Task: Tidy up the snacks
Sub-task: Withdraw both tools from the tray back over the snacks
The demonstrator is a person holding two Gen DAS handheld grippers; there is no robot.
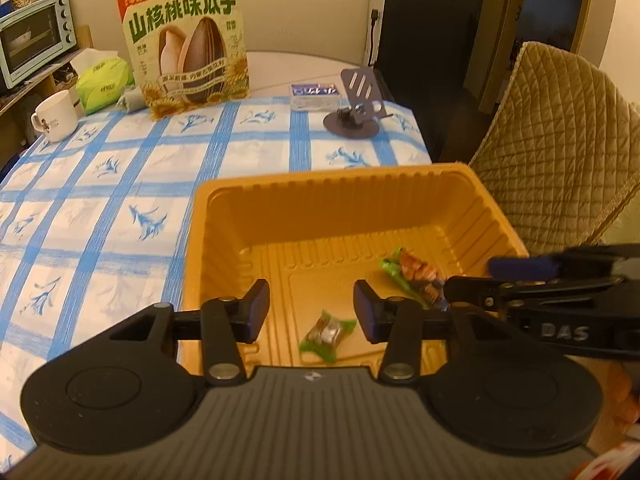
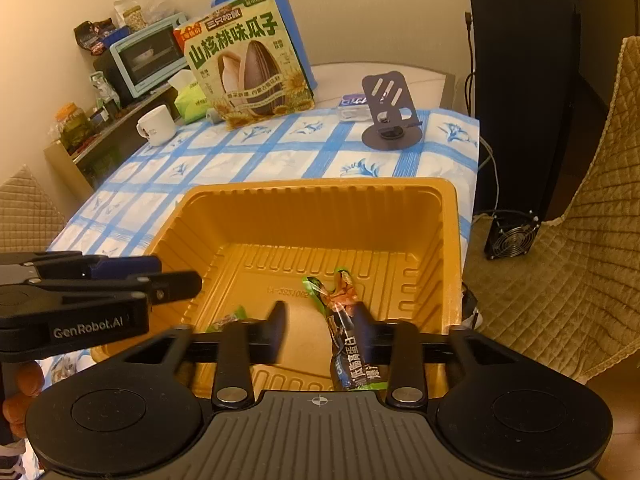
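An orange plastic tray (image 1: pixel 224 216) (image 2: pixel 448 240) sits at the near right corner of the blue-checked tablecloth. My left gripper (image 1: pixel 312 310) hangs open over the tray's floor. Just below its jaws a small green-wrapped candy (image 1: pixel 326 334) (image 2: pixel 232 318) lies loose, touching neither finger. A long green and orange snack stick (image 1: pixel 416 276) (image 2: pixel 344 320) rests on the tray floor. It lies between the fingers of my open right gripper (image 2: pixel 322 324), close beside the right finger and apart from the left one. Each gripper shows in the other's view: the right gripper (image 1: pixel 472 276) and the left gripper (image 2: pixel 176 276).
A big sunflower-seed bag (image 1: pixel 186 40) stands at the table's far edge, with a white mug (image 1: pixel 54 116), a green tissue pack (image 1: pixel 104 84), a small box (image 1: pixel 316 94) and a grey phone stand (image 1: pixel 358 108). A quilted chair (image 1: pixel 560 140) stands right of the tray, and a toaster oven (image 1: pixel 36 40) sits far left.
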